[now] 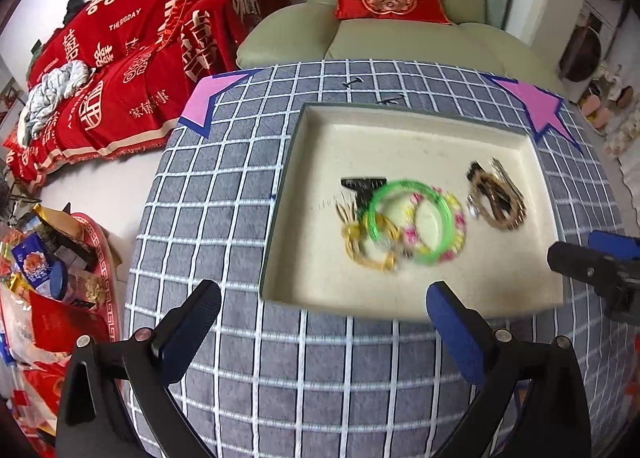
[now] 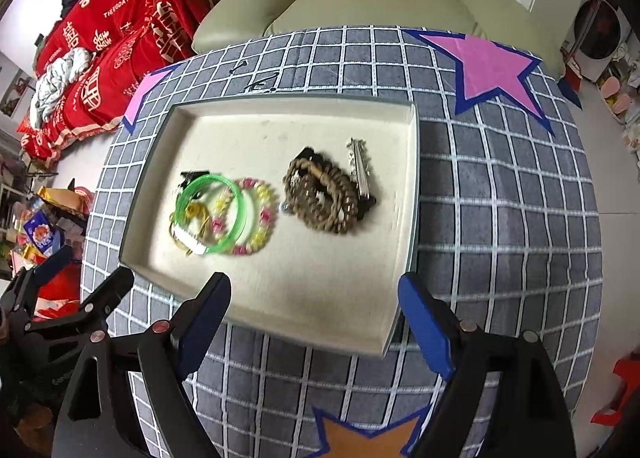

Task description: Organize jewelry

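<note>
A cream tray (image 1: 320, 286) (image 2: 280, 310) sits on the grey checked tablecloth. In it lie a green bangle (image 1: 376, 193) (image 2: 182, 197), a pink and yellow bead bracelet (image 1: 460, 217) (image 2: 270, 213), a gold chain (image 1: 356, 246) (image 2: 196, 213), a black clip (image 1: 360, 182), a brown bead bracelet (image 1: 496, 217) (image 2: 320, 193) and a silver hairpin (image 2: 358, 165). My left gripper (image 1: 324, 298) is open and empty over the tray's near edge. My right gripper (image 2: 316, 294) is open and empty over the tray's near right corner.
Pink stars (image 2: 492, 65) (image 1: 208, 97) mark the cloth's far corners and an orange star (image 2: 372, 438) the near edge. A green armchair (image 1: 384, 33) with a red cushion stands behind. A red-covered sofa (image 1: 132, 57) and a cluttered red table (image 1: 60, 278) lie left.
</note>
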The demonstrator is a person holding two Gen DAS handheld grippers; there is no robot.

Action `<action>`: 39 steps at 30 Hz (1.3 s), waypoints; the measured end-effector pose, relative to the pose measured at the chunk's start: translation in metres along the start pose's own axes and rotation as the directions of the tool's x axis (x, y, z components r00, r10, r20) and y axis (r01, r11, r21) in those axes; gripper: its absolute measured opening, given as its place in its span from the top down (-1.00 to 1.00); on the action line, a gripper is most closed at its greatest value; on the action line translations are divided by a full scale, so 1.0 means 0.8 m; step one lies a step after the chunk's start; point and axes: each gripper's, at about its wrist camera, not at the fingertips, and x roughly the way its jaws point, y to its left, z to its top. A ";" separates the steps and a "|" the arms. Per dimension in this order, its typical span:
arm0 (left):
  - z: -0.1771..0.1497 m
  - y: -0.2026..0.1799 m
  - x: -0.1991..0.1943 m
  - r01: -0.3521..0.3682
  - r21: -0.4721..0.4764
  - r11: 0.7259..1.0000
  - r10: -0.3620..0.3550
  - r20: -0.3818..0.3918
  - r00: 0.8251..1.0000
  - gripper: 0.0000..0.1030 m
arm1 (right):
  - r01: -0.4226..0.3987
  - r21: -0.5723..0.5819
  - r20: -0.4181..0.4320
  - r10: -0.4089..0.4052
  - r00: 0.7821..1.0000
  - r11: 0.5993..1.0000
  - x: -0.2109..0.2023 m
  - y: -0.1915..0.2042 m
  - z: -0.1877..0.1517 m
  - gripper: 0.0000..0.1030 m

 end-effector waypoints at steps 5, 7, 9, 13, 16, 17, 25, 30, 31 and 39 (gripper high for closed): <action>-0.040 0.006 -0.040 0.041 0.005 0.999 -0.041 0.014 0.999 -1.00 | -0.006 0.036 0.021 0.006 1.000 0.999 -0.019 0.003 -0.045 -0.70; -0.056 0.002 -0.066 0.047 0.006 0.999 -0.047 0.025 0.999 -1.00 | 0.003 0.047 0.042 -0.005 0.999 0.999 -0.031 0.006 -0.067 -0.70; -0.072 0.005 -0.081 0.053 0.006 0.999 -0.053 0.037 0.998 -1.00 | 0.011 0.058 0.064 -0.015 0.998 0.998 -0.042 0.008 -0.086 -0.70; -0.101 0.009 -0.119 0.062 0.002 0.998 -0.062 0.065 0.996 -1.00 | 0.018 0.075 0.110 -0.026 0.994 0.997 -0.068 0.018 -0.122 -0.70; -0.120 0.017 -0.144 0.051 -0.010 0.999 -0.049 0.117 0.992 -1.00 | 0.033 0.069 0.153 -0.043 0.987 0.997 -0.086 0.027 -0.143 -0.70; -0.128 0.019 -0.152 0.047 -0.015 0.999 -0.045 0.139 0.989 -1.00 | 0.043 0.065 0.174 -0.054 0.983 0.997 -0.094 0.031 -0.152 -0.70; -0.176 0.032 -0.181 0.032 -0.037 0.999 -0.024 0.205 0.978 -1.00 | 0.105 0.037 0.319 -0.111 0.941 0.994 -0.131 0.056 -0.217 -0.70; -0.205 0.034 -0.193 0.045 -0.035 0.998 -0.036 0.211 0.977 -1.00 | 0.115 0.058 0.356 -0.128 0.926 0.992 -0.144 0.059 -0.248 -0.70; -0.208 0.034 -0.194 0.046 -0.034 0.998 -0.038 0.211 0.977 -1.00 | 0.119 0.063 0.365 -0.134 0.921 0.991 -0.147 0.059 -0.253 -0.70; -0.237 0.035 -0.205 0.072 -0.030 0.997 -0.066 0.175 0.982 -1.00 | 0.188 0.080 0.405 -0.204 0.891 0.979 -0.166 0.066 -0.291 -0.70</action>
